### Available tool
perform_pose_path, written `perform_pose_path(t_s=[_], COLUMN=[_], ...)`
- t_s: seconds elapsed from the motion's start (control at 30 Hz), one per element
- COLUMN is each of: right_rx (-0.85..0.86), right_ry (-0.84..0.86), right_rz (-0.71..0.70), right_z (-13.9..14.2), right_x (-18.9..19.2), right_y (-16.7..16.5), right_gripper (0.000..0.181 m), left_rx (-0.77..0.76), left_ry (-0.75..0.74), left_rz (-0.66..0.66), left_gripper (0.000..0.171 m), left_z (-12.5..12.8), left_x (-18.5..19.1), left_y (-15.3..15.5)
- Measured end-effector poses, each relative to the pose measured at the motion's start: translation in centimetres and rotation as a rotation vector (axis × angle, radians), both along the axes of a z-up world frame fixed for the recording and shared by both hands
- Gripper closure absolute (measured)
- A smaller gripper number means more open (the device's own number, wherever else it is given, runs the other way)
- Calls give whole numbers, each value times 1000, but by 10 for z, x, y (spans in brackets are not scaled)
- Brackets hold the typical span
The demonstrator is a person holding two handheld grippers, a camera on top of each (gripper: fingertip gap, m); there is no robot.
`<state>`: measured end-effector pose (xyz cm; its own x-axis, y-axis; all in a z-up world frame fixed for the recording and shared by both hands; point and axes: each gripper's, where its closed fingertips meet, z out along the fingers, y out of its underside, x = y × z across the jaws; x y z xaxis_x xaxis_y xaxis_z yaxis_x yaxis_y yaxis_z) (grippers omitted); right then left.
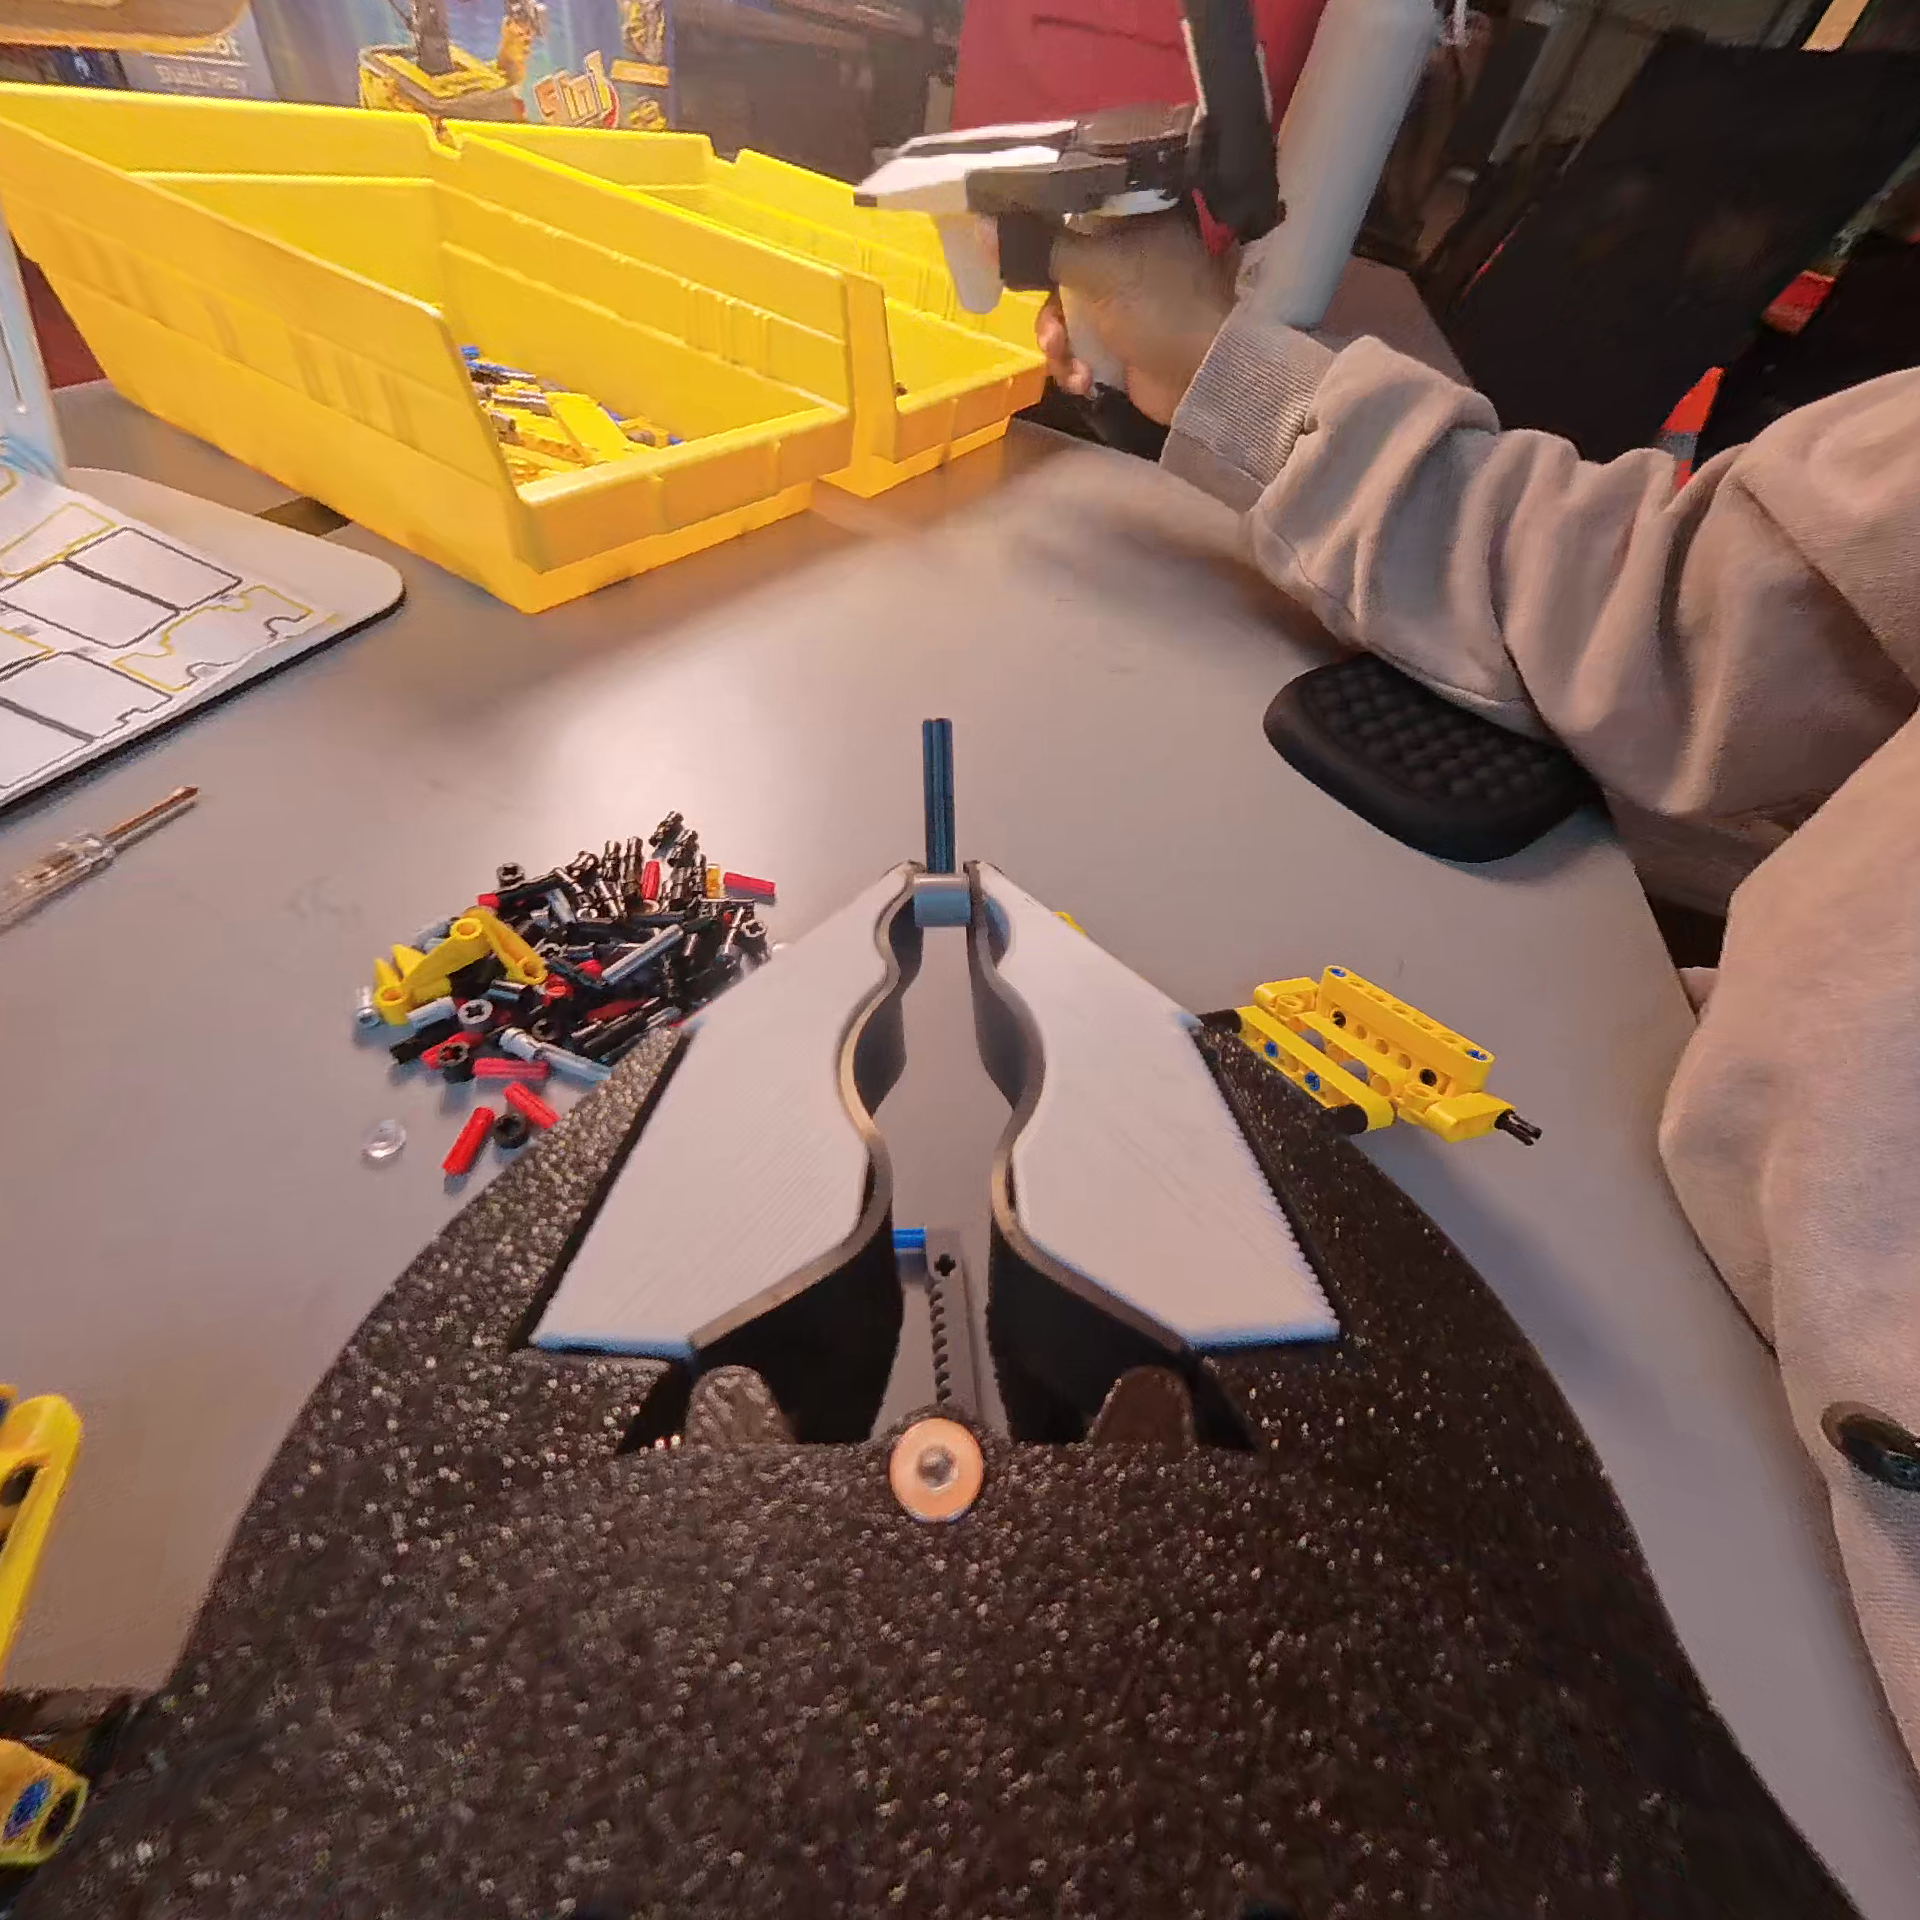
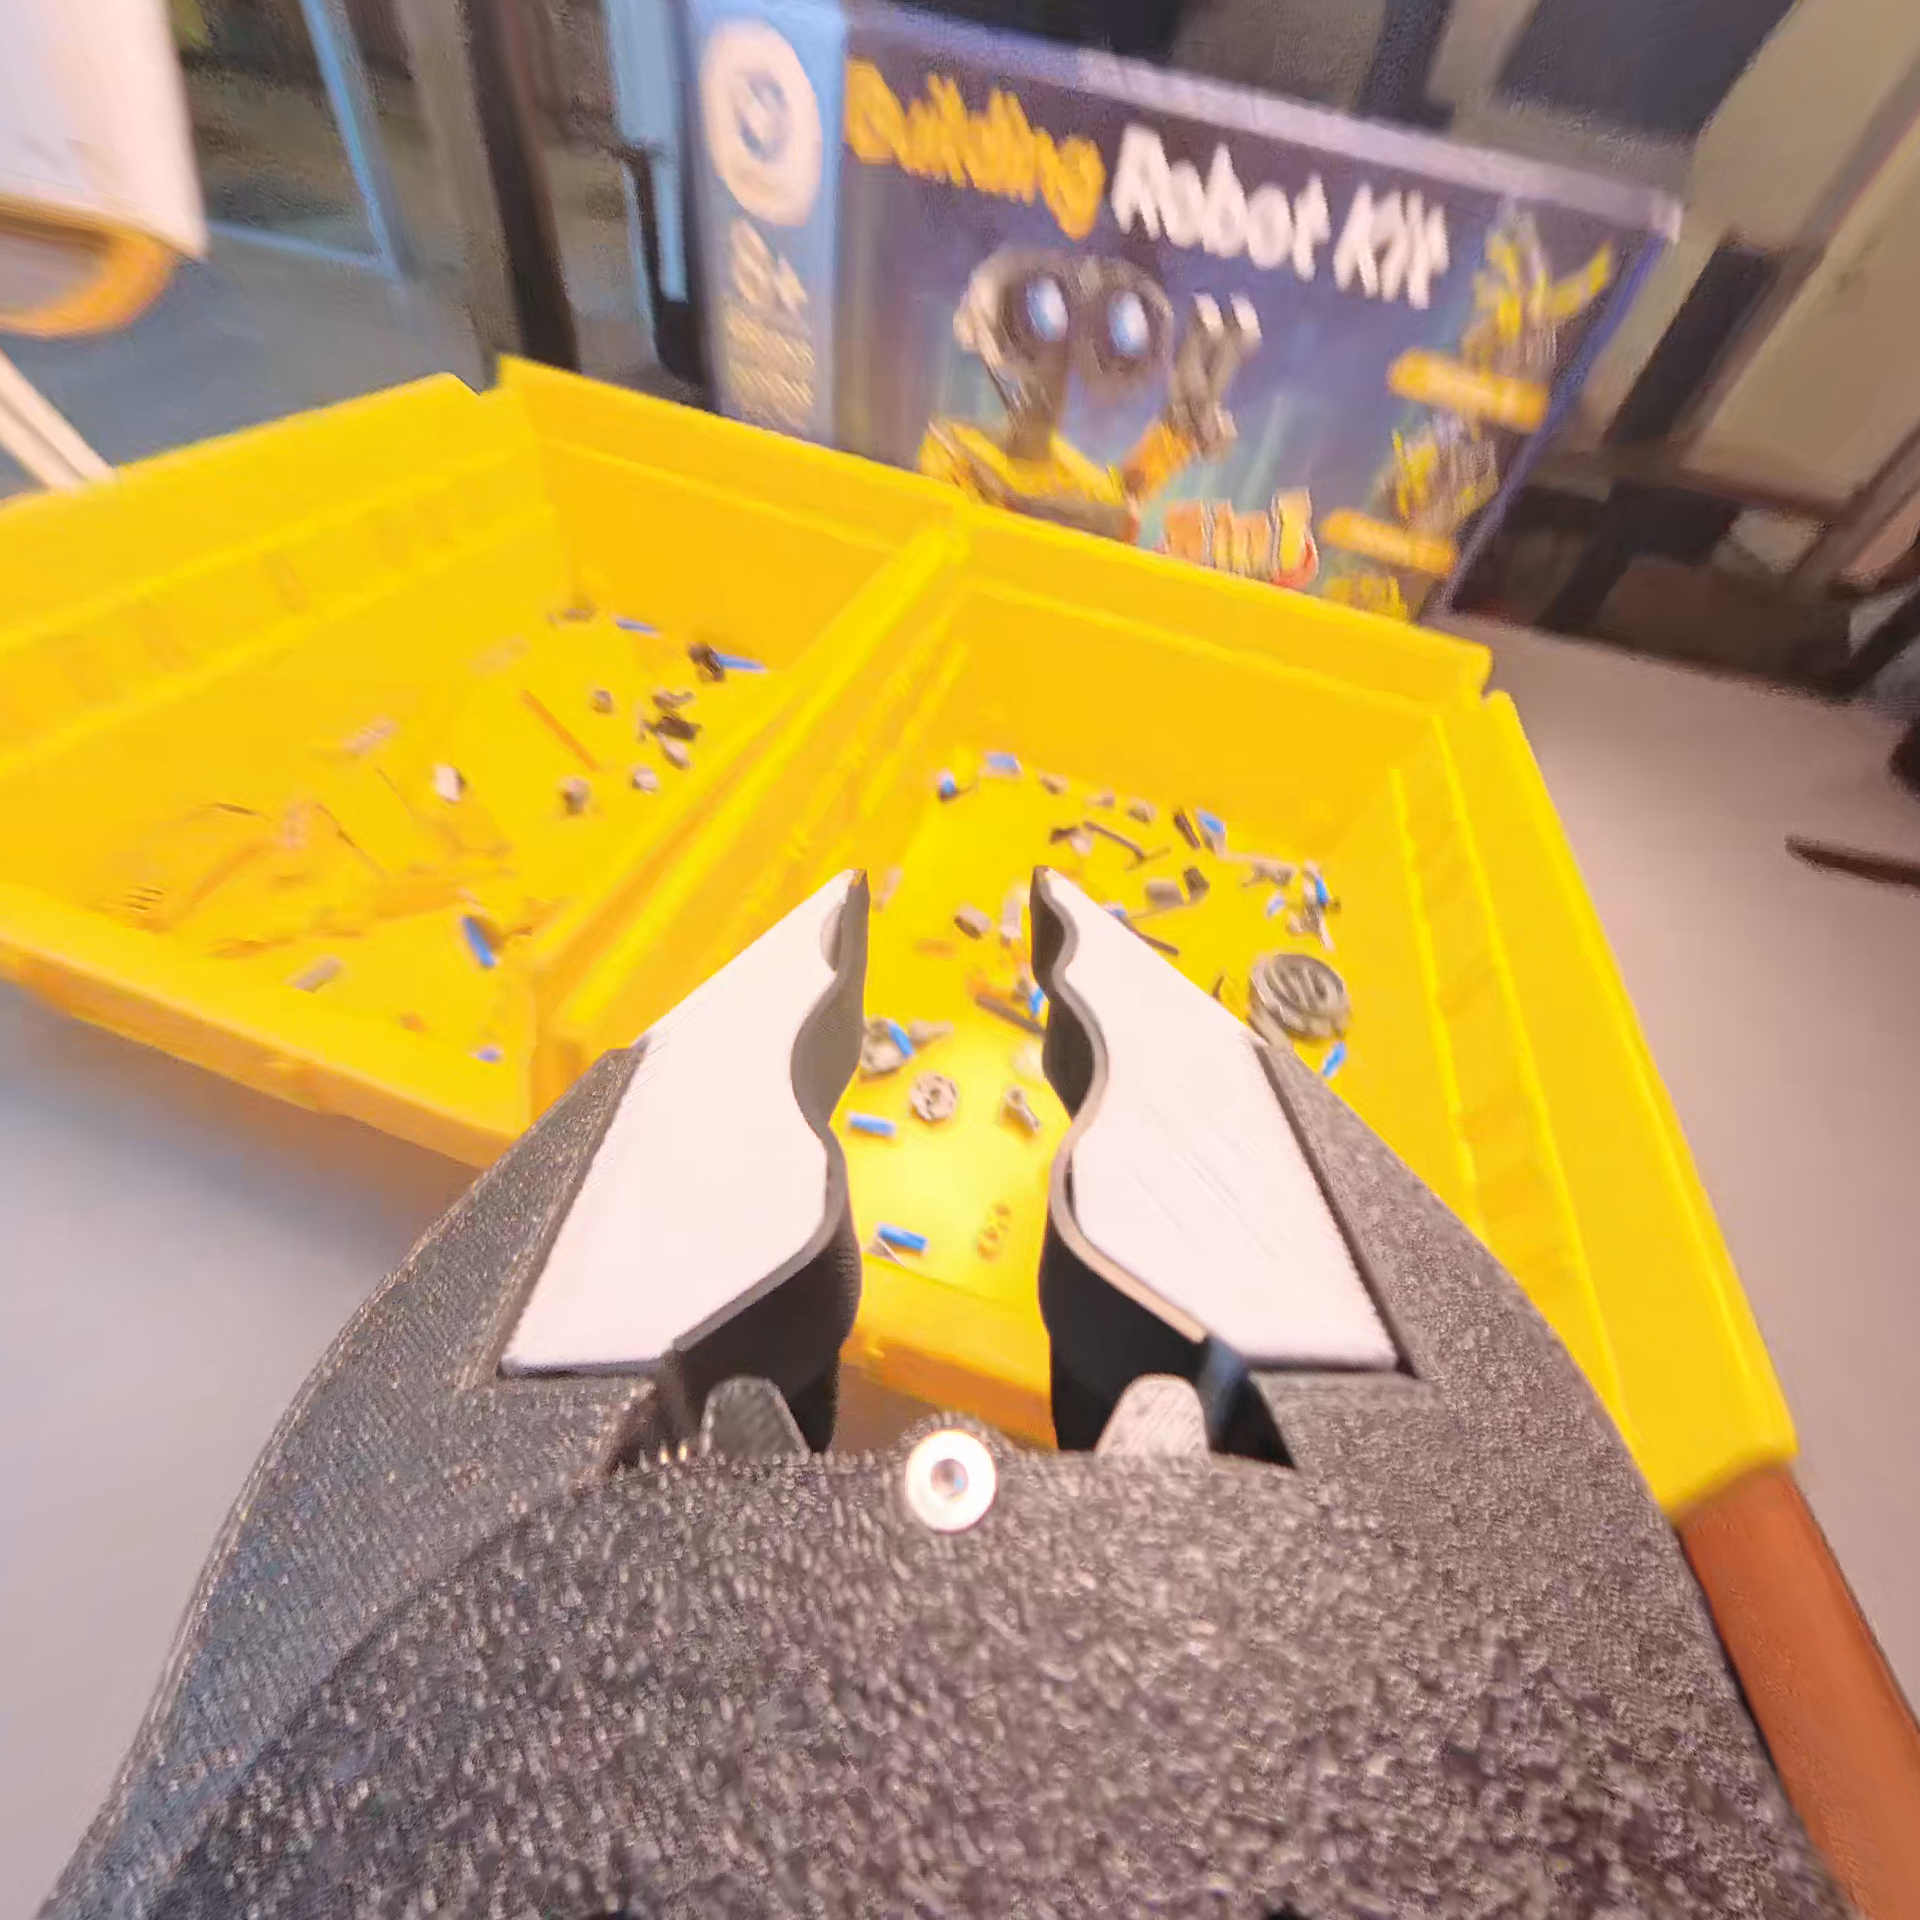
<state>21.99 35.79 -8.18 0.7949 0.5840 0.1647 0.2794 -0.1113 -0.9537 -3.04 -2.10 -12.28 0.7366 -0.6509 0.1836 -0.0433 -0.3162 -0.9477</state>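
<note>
A small grey connector (image 1: 943,900) with a dark blue axle (image 1: 937,795) standing out of it is pinched between the narrowed tips of the left gripper (image 1: 943,883), at frame centre above the grey table (image 1: 727,675). A pile of small black, red and yellow parts (image 1: 566,971) lies just to its left and a yellow beam assembly (image 1: 1382,1055) to its right. The right gripper (image 2: 948,883) is held part-open and empty over the right-hand yellow bin (image 2: 1455,935), where small loose pieces (image 2: 1143,904) are scattered.

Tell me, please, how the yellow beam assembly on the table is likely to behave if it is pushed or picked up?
The yellow assembly looks stiff: several holed beams joined by cross-pieces. It lies flat on the table, so a push would probably slide it, not roll it. It is likely light; the black pin sticking out at one end might snag or pull loose.
</note>
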Motion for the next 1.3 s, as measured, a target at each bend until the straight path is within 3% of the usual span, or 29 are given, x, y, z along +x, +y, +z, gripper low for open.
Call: perform_pose_path(t_s=[0.07, 0.2, 0.3, 0.4, 0.57, 0.77, 0.87, 0.93, 1.03, 1.2, 1.3], right_rx=[103, -23, -253, -322, -304, -321, -349, -365, -395, -413, -509], right_ry=[84, 287, 360, 288, 292, 321, 331, 330, 355, 497, 657], right_rz=[229, 991, 1367, 1472, 1458, 1469, 1470, 1473, 1479, 1459, 1453], right_z=[42, 78, 62, 26, 12, 9, 8, 7, 9, 28, 43], right_x=[-46, -160, -212, -242, -255, -254, -252, -251, -250, -249, -247], right_y=[-50, -227, -338, -392, -404, -405, -401, -401, -403, -402, -401], right_gripper=[152, 151, 147, 147, 175, 177, 177, 177, 177, 180, 181], left_rx=[0, 3, 23, 45, 65, 52, 64, 73, 85, 69, 84], left_ry=[-37, -103, -112, -108, -91, -116, -109, -112, -101, -300, -403], left_rz=[-19, -51, -75, -102, -122, -125, -114, -120, -115, -112, -107], left_gripper=[166, 166, 166, 166, 166, 165, 150, 165, 165, 165, 165], left_z=[4, 10, 15, 20, 24, 23, 27, 30, 31, 51, 65], left_x=[3, 8, 13, 21, 27, 27, 23, 23, 24, 28, 29], left_y=[-1, -4, -8, -13, -18, -18, -17, -19, -19, -20, -19])
